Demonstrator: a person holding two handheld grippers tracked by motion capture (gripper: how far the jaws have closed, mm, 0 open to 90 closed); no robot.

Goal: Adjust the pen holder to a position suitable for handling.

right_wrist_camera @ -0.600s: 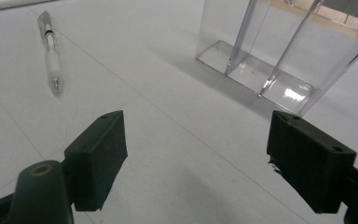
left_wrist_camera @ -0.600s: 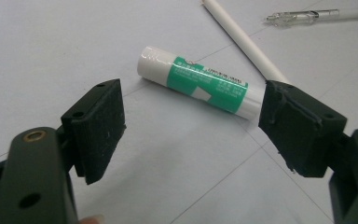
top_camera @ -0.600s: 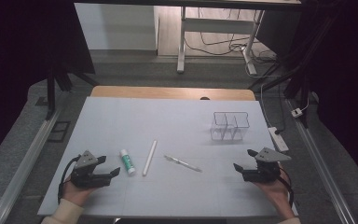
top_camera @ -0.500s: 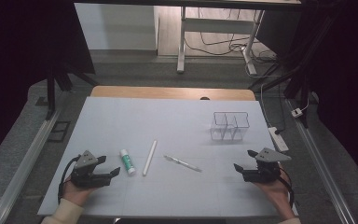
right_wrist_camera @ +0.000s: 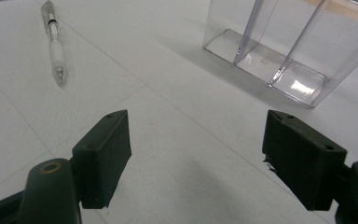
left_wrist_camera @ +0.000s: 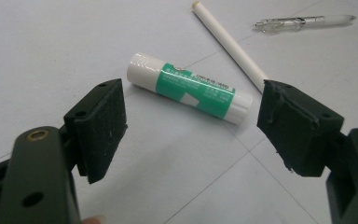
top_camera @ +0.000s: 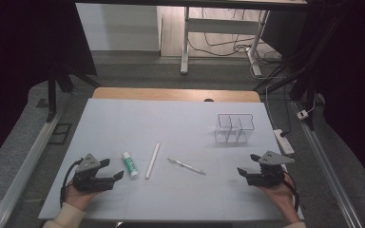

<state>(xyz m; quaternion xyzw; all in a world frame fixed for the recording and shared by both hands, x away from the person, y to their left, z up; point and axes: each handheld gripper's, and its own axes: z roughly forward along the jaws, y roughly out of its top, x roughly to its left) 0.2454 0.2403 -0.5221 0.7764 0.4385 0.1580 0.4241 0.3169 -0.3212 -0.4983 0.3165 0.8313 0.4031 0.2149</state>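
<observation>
While both grippers rest on the table [top_camera: 180,118], nothing is held.
The left gripper [top_camera: 108,170] is spread wide just beside the glue stick [top_camera: 129,165]; the right gripper [top_camera: 248,165], equally wide and empty, is kept well apart from the glue stick, near the clear organizer [top_camera: 234,129].

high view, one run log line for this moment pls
left gripper: open, empty | right gripper: open, empty | glue stick, white stick, pen: on table | clear organizer: empty
</observation>
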